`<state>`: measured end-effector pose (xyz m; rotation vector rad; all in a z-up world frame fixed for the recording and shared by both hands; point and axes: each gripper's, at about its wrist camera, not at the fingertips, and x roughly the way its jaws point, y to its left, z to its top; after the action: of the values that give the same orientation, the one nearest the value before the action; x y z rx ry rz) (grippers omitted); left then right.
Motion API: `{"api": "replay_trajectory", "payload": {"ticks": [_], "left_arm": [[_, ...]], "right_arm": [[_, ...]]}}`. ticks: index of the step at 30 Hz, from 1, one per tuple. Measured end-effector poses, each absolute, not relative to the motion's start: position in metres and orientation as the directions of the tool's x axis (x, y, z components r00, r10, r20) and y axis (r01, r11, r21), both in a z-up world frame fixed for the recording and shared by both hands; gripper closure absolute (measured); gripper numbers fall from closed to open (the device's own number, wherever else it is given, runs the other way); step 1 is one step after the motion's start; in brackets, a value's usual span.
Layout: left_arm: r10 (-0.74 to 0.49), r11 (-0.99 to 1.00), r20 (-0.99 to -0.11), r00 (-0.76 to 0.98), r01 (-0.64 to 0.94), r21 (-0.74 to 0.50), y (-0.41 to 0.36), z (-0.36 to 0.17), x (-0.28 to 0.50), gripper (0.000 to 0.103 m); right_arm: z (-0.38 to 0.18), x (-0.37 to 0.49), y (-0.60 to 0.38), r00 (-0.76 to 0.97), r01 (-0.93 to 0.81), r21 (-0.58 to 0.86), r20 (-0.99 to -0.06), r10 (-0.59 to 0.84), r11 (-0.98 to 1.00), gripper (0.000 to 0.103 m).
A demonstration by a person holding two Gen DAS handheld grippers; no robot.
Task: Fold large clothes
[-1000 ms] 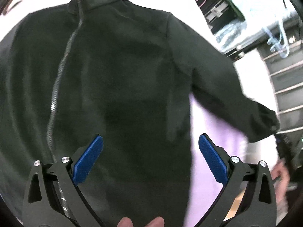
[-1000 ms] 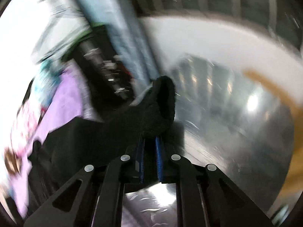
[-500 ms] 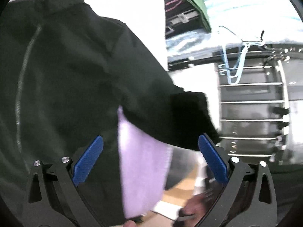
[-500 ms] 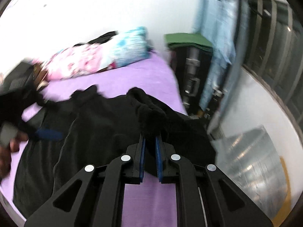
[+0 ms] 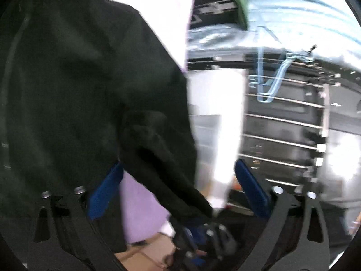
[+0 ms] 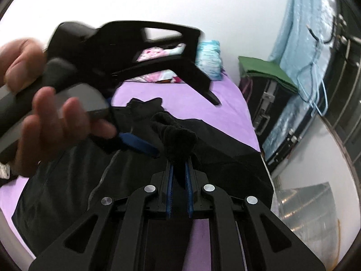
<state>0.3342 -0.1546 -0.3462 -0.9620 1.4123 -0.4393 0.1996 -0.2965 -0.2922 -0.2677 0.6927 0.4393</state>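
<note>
Two grippers working black jacket on bed: right gripper fingers pinching sleeve cuff, carrying it across body for fold; left gripper fingers spread wide, holding nothing, hovering ready.

Black jacket with a grey zip; plain purple bedsheet; pink floral pillow beside a turquoise patterned one; green cloth; blue gripper pads.

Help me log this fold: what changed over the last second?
The right gripper carried the sleeve cuff from out beside the bed in over the black jacket. The left gripper stayed open; the right stayed clamped on the cuff.
</note>
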Motion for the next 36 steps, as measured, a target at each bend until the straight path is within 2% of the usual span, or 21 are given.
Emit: {"api": "replay_trajectory", "payload": {"ticks": [2,6,8,10,12,14,15,16,18,22,28,31,36], "left_arm": [[-0.750,0.586,-0.645,0.146,-0.307,-0.750,-0.148,-0.353,0.335,0.050],[-0.766,0.576,-0.632,0.117,-0.308,-0.757,-0.141,-0.358,0.335,0.068],[-0.767,0.571,-0.629,0.126,-0.313,-0.759,-0.132,-0.358,0.334,0.082],[-0.772,0.556,-0.618,0.147,-0.313,-0.770,-0.124,-0.357,0.332,0.086],[-0.770,0.553,-0.614,0.172,-0.298,-0.778,-0.115,-0.352,0.330,0.087],[-0.762,0.559,-0.613,0.210,-0.264,-0.786,-0.104,-0.343,0.326,0.089],[-0.756,0.565,-0.612,0.232,-0.242,-0.789,-0.097,-0.336,0.324,0.089],[-0.747,0.571,-0.611,0.263,-0.218,-0.792,-0.087,-0.327,0.323,0.089],[-0.733,0.582,-0.611,0.300,-0.190,-0.791,-0.069,-0.316,0.319,0.089],[-0.682,0.611,-0.620,0.387,-0.164,-0.774,-0.018,-0.294,0.303,0.089],[-0.574,0.692,-0.682,0.453,-0.177,-0.700,0.064,-0.281,0.264,0.089],[-0.511,0.734,-0.738,0.440,-0.223,-0.641,0.092,-0.299,0.243,0.089],[-0.474,0.732,-0.797,0.375,-0.336,-0.593,0.132,-0.367,0.214,0.087]], "right_arm": [[-0.291,0.197,-0.291,0.687,-0.483,-0.102,-0.660,0.304,0.870,0.093],[-0.293,0.189,-0.274,0.690,-0.502,-0.129,-0.656,0.306,0.855,0.093],[-0.295,0.187,-0.267,0.689,-0.510,-0.143,-0.658,0.304,0.848,0.093],[-0.296,0.184,-0.259,0.690,-0.518,-0.155,-0.657,0.304,0.841,0.092],[-0.296,0.182,-0.251,0.690,-0.528,-0.163,-0.655,0.309,0.833,0.088],[-0.294,0.177,-0.245,0.700,-0.533,-0.169,-0.638,0.320,0.829,0.071],[-0.291,0.172,-0.242,0.710,-0.534,-0.162,-0.618,0.337,0.830,0.038],[-0.288,0.169,-0.243,0.724,-0.531,-0.156,-0.595,0.349,0.833,0.023],[-0.284,0.166,-0.239,0.738,-0.525,-0.155,-0.573,0.356,0.837,0.022],[-0.295,0.171,-0.230,0.712,-0.525,-0.138,-0.612,0.345,0.840,0.021],[-0.333,0.188,-0.223,0.702,-0.476,-0.205,-0.674,0.229,0.855,0.018],[-0.355,0.204,-0.221,0.684,-0.459,-0.236,-0.710,0.171,0.857,0.018],[-0.377,0.229,-0.221,0.652,-0.440,-0.238,-0.747,0.126,0.866,0.018]]}}
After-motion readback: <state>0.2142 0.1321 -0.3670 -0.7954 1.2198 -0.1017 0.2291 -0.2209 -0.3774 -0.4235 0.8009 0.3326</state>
